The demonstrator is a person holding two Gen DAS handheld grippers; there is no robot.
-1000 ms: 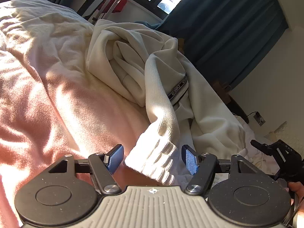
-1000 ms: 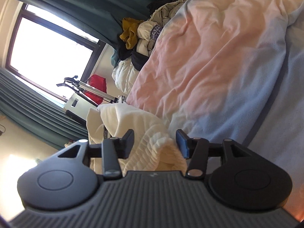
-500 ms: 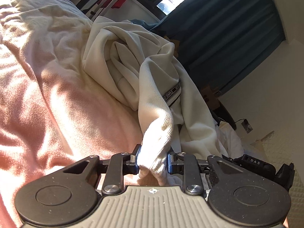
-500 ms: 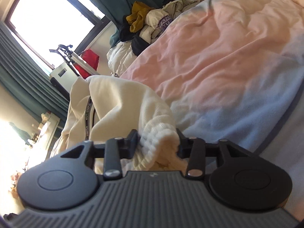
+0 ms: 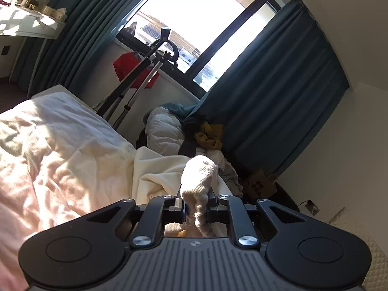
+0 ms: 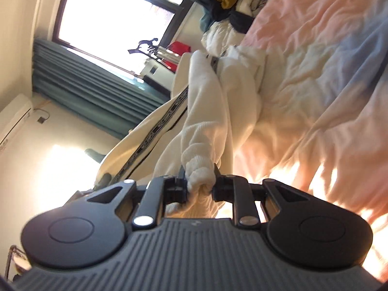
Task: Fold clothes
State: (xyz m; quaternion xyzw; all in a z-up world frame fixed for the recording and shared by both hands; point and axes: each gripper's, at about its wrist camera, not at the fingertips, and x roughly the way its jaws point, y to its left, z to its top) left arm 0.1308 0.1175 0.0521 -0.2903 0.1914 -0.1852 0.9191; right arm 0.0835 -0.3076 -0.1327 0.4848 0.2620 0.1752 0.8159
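A cream sweatshirt (image 6: pixel 208 101) with a black lettered stripe (image 6: pixel 155 126) hangs stretched from the bed toward the right wrist camera. My right gripper (image 6: pixel 200 181) is closing its jaws on a bunched ribbed cuff (image 6: pixel 196 160) of that garment. In the left wrist view, my left gripper (image 5: pixel 196 209) is closing on the other ribbed cuff (image 5: pixel 197 179), which bulges up between the pads. The rest of the cream sweatshirt (image 5: pixel 155 169) lies crumpled on the bed behind it.
A pink and pale blue duvet (image 6: pixel 315 72) covers the bed. A pile of other clothes (image 5: pixel 208 133) sits at the far end by the teal curtain (image 5: pixel 278 97). A metal stand (image 5: pixel 135 77) and a red item stand under the window.
Both grippers went from open around the ribbed cuffs to clamped on them. Both have lifted and swung, pulling the sweatshirt up off the duvet; the window now fills the left view.
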